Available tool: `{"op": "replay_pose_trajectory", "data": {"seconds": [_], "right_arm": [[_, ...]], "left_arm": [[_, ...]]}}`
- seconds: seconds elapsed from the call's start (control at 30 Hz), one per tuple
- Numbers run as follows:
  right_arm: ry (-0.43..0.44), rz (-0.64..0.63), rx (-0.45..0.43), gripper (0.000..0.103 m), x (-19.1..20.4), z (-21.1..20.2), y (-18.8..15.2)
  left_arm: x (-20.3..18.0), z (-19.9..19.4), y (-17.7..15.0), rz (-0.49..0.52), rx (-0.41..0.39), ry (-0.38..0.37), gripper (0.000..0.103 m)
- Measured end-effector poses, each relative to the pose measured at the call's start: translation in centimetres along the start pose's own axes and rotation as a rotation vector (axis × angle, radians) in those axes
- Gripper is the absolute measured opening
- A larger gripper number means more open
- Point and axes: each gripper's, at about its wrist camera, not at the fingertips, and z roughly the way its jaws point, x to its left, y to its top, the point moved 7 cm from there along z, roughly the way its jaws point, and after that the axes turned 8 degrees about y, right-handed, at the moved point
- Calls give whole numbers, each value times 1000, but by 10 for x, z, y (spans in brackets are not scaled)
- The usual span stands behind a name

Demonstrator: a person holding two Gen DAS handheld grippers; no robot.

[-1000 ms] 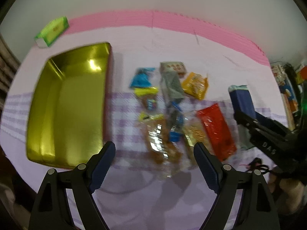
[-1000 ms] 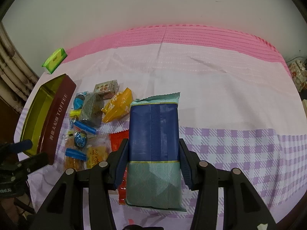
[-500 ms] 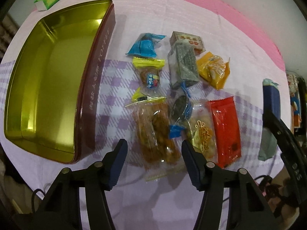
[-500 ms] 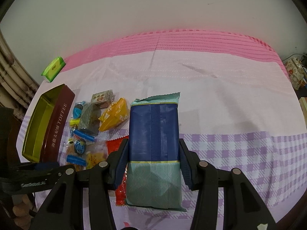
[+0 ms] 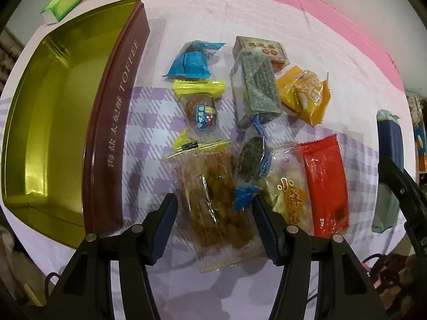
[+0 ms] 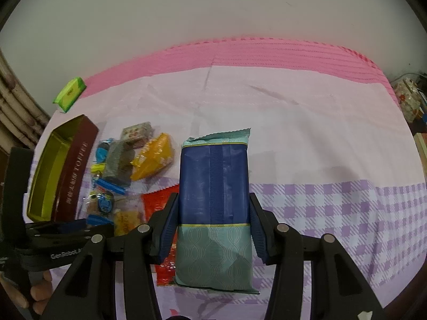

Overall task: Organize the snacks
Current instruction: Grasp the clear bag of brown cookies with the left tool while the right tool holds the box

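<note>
An open gold-lined toffee tin lies at the left; it also shows in the right wrist view. A pile of wrapped snacks lies beside it. My left gripper is open, its fingers either side of a clear pack of brown fried snacks, not closed on it. My right gripper is shut on a blue and teal snack packet, held above the cloth; it shows in the left wrist view at the far right.
The pile holds a blue wrapped sweet, a yellow-ended candy, a grey packet, an orange packet, a red packet and a small printed box. A green box lies at the far left.
My left gripper has moved forward and down over the snack pile and narrowed around the clear pack. My right gripper keeps hold of the blue packet, nearly still.
</note>
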Motion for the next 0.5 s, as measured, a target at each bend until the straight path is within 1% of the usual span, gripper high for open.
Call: {"op": "replay_pose_trajectory", "data": {"seconds": [0.1, 0.2, 0.33, 0.4, 0.43, 0.5], "right_arm": [[-36, 24, 22, 46, -10, 5, -3], [-65, 47, 43, 46, -21, 10, -5], [-85, 71, 62, 46, -30, 13, -9], [-96, 74, 62, 46, -34, 12, -10], [-98, 78, 65, 46, -36, 12, -10], [-101, 85, 71, 46, -40, 14, -10]], "left_arm": [[-10, 14, 3, 6, -11, 3, 56], [-9, 18, 5, 18, -23, 9, 53], [-11, 21, 9, 24, -35, 10, 49], [-11, 23, 8, 29, -38, 11, 45], [-11, 23, 8, 32, -38, 9, 42], [-10, 24, 7, 38, -30, 6, 42]]}}
